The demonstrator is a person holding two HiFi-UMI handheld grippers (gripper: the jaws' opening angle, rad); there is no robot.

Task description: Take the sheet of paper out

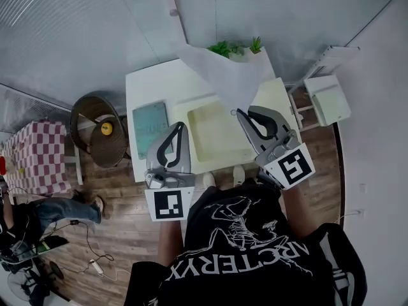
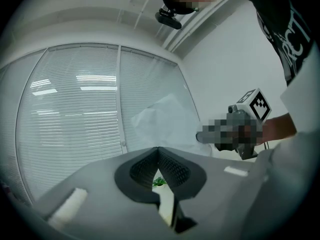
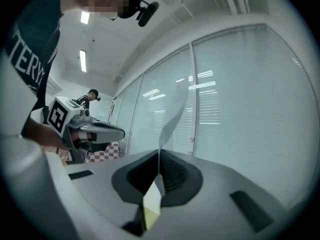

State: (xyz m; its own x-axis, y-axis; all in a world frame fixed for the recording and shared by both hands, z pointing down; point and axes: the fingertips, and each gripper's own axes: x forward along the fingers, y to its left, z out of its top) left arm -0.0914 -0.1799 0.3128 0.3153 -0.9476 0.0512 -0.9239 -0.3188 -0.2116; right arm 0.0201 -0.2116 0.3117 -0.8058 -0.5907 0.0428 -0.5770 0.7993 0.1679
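A white sheet of paper (image 1: pixel 223 75) hangs in the air over the white table (image 1: pixel 143 81), rising from my right gripper (image 1: pixel 238 113). That gripper is shut on the sheet's lower edge. In the right gripper view the paper (image 3: pixel 172 119) stands edge-on straight out of the closed jaw tips (image 3: pixel 159 152). My left gripper (image 1: pixel 182 125) hovers to the left of it, apart from the paper, with its jaws shut and nothing between them (image 2: pixel 158 148). From the left gripper view the sheet (image 2: pixel 162 119) shows ahead, with the right gripper (image 2: pixel 202 136) beside it.
On the table lie a teal folder (image 1: pixel 150 125) and a pale yellow open folder (image 1: pixel 213 132) below the grippers. Small green plants (image 1: pixel 233 48) stand at the far edge. A wicker chair (image 1: pixel 95 129) is at the left, a white stool (image 1: pixel 326 97) at the right. Window blinds (image 2: pixel 75 119) are ahead.
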